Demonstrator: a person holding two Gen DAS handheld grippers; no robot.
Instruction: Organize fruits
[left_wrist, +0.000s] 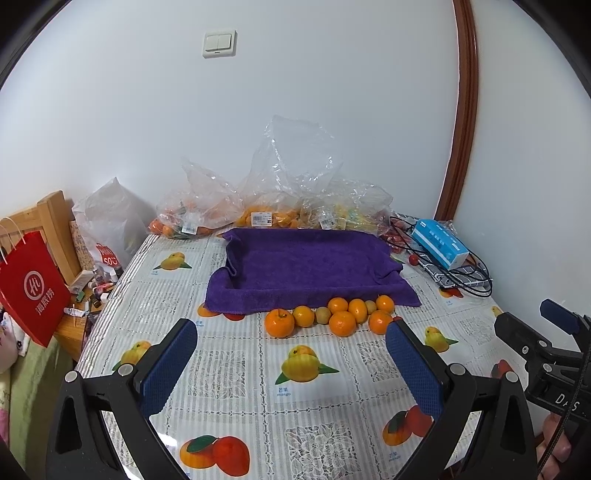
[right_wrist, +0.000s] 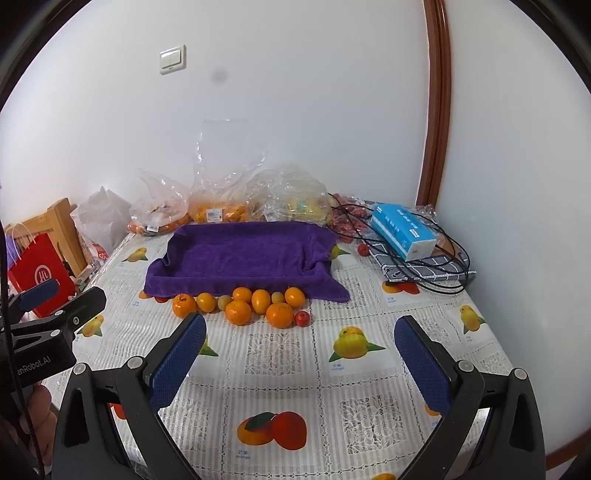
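Observation:
Several loose oranges (left_wrist: 342, 323) (right_wrist: 238, 312), a few small yellow-green fruits (left_wrist: 323, 315) (right_wrist: 224, 302) and a small red fruit (right_wrist: 301, 318) lie in a cluster on the table, just in front of a tray draped in a purple towel (left_wrist: 310, 266) (right_wrist: 247, 254). The tray holds nothing. My left gripper (left_wrist: 291, 332) hovers open over the tablecloth, short of the cluster. My right gripper (right_wrist: 300, 326) is open too, nearer the table's front. Nothing sits between either pair of blue pads (left_wrist: 170, 365) (right_wrist: 177, 360).
Clear plastic bags of fruit (left_wrist: 258, 206) (right_wrist: 221, 206) line the back wall. A blue tissue box (left_wrist: 439, 243) (right_wrist: 402, 232), black cables (right_wrist: 443, 266) and a checked cloth sit back right. A red paper bag (left_wrist: 31, 288) and wooden furniture stand left of the table (left_wrist: 229, 387).

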